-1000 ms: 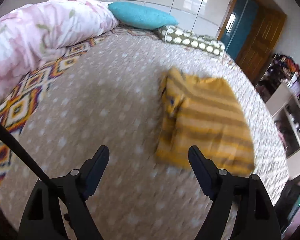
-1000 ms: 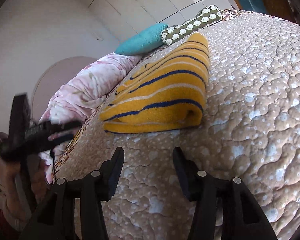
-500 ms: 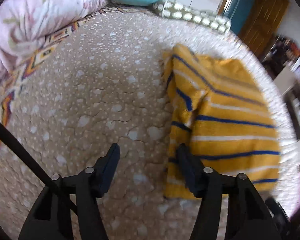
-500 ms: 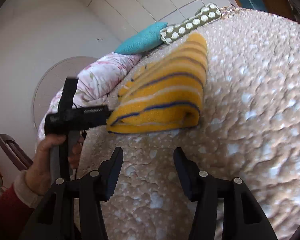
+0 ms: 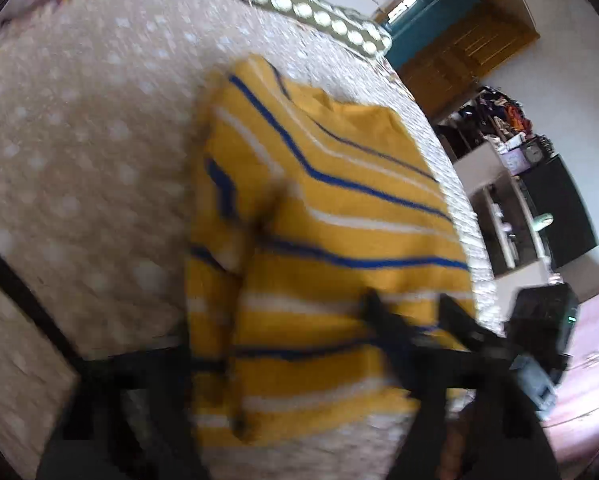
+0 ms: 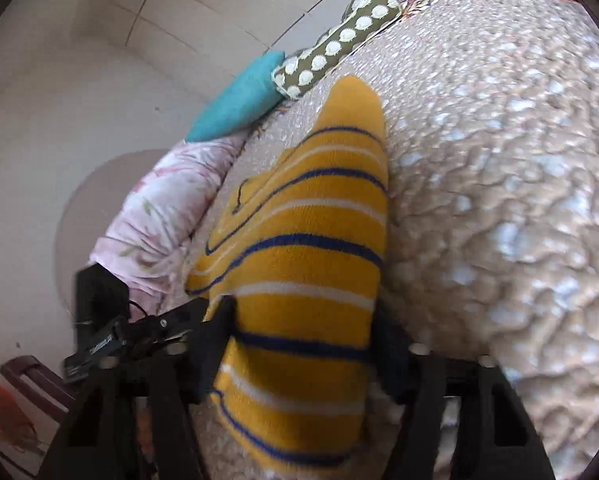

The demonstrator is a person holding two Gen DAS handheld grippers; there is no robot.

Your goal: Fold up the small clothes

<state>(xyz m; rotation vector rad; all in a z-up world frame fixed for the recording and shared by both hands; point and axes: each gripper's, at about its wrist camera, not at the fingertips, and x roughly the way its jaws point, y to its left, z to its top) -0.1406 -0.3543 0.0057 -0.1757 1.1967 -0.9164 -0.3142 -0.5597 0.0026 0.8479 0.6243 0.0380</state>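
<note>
A folded yellow garment [image 5: 319, 264] with blue and white stripes lies on the beige quilted bed [image 5: 79, 160]. My left gripper [image 5: 275, 356] is open, its jaws straddling the garment's near end; the view is blurred. In the right wrist view the garment [image 6: 303, 272] runs away from me, and my right gripper [image 6: 303, 348] is open with a jaw on each side of the garment's near end. The left gripper [image 6: 139, 332] shows at the garment's left edge in that view. The right gripper [image 5: 415, 332] shows over the garment's right corner in the left wrist view.
A teal pillow [image 6: 239, 96] and a green dotted bolster [image 6: 335, 44] lie at the head of the bed. A pink floral duvet [image 6: 159, 208] is bunched at the left. Shelves and a dark cabinet [image 5: 539, 200] stand beyond the bed's right edge.
Both grippers have moved forward onto the garment's near end, from bare quilt in front of it. The jaws now straddle the fabric on each side.
</note>
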